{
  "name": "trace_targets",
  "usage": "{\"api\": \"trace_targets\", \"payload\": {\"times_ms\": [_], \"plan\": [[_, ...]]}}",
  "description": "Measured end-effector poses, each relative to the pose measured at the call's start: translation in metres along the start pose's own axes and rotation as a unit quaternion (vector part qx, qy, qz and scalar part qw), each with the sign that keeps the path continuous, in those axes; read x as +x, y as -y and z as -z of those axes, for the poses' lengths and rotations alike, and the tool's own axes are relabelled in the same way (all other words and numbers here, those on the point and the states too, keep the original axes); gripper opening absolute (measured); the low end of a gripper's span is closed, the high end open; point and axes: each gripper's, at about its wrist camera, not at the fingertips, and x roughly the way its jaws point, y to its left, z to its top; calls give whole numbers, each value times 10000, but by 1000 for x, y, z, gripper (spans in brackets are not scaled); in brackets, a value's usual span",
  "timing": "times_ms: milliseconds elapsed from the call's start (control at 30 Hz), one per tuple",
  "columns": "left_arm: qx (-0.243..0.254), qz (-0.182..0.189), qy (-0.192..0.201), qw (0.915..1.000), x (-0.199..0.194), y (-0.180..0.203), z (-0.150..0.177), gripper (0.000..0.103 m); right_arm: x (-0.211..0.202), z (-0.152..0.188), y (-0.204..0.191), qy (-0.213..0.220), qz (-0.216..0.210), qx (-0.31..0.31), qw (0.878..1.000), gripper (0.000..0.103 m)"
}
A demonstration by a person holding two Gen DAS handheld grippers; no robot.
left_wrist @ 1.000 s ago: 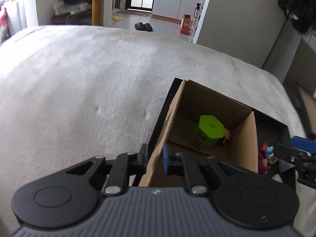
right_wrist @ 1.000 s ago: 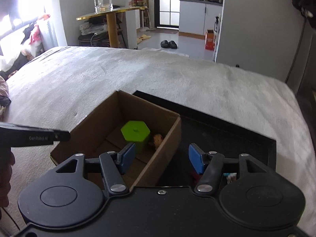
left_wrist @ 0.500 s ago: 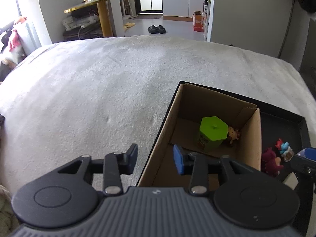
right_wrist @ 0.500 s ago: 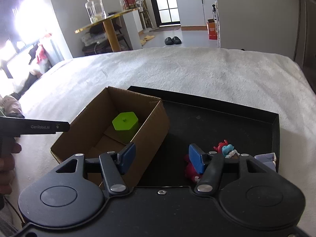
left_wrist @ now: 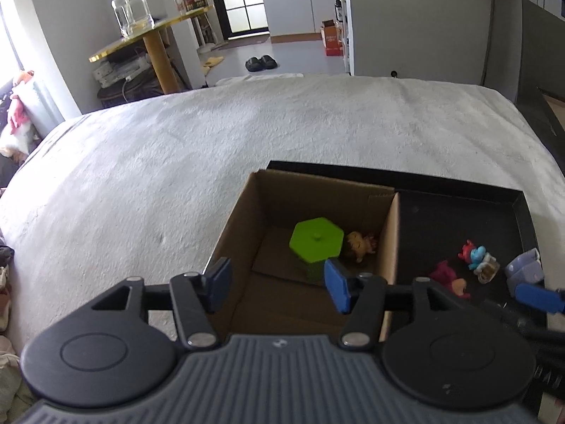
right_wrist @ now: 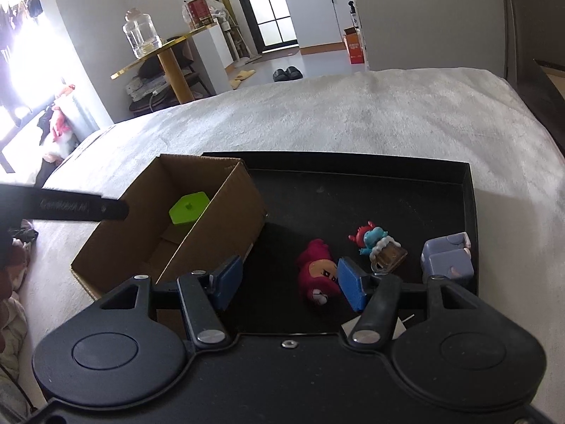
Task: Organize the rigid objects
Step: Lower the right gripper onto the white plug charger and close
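An open cardboard box [left_wrist: 390, 233] [right_wrist: 226, 212] stands in the left end of a black tray [right_wrist: 468, 190] [left_wrist: 522, 208] on a bed. Inside it are a green hexagonal container [left_wrist: 316, 243] [right_wrist: 189, 208] and a small tan figure [left_wrist: 358, 245]. On the tray floor lie a red plush figure [right_wrist: 316, 275] [left_wrist: 448, 277], a red-and-blue toy [right_wrist: 376, 242] [left_wrist: 476, 258] and a lavender block [right_wrist: 446, 258] [left_wrist: 522, 270]. My left gripper [left_wrist: 277, 284] is open and empty above the box's near end. My right gripper [right_wrist: 287, 282] is open and empty, just in front of the red plush.
The bed cover [left_wrist: 176, 176] is a white fleece that stretches far left and beyond the tray. A gold round table [left_wrist: 152, 31] with a glass jar stands past the bed. Clothes lie at the left bed edge [right_wrist: 14, 247].
My left gripper has opened from nearly shut and lifted back from the box's left wall. My right gripper has swung right, from over the box to over the toys on the tray.
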Motion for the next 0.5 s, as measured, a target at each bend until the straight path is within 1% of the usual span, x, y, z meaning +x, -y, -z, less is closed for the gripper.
{"api": "trace_targets", "payload": {"times_ms": [100,267,300,333,400,500], "plan": [[64,-41,-28,10000,-2,9,-1,60,-3,3,3,65,-17,-70,10000,60],[162,-41,-60,9998,-9,22,-6,61,-1,9,15,61,236,-19,9997,61],[197,-59,-57,9998,-11,25,-8,61,0,11,18,28,306,-1,9995,65],[246,-90,-33,9997,-13,27,-11,61,2,13,20,-17,402,23,9992,65],[322,-131,38,9994,-18,31,-16,62,7,18,24,-102,490,65,9987,65],[294,-141,122,9994,-24,34,-22,63,13,23,29,-221,531,124,9983,65]]}}
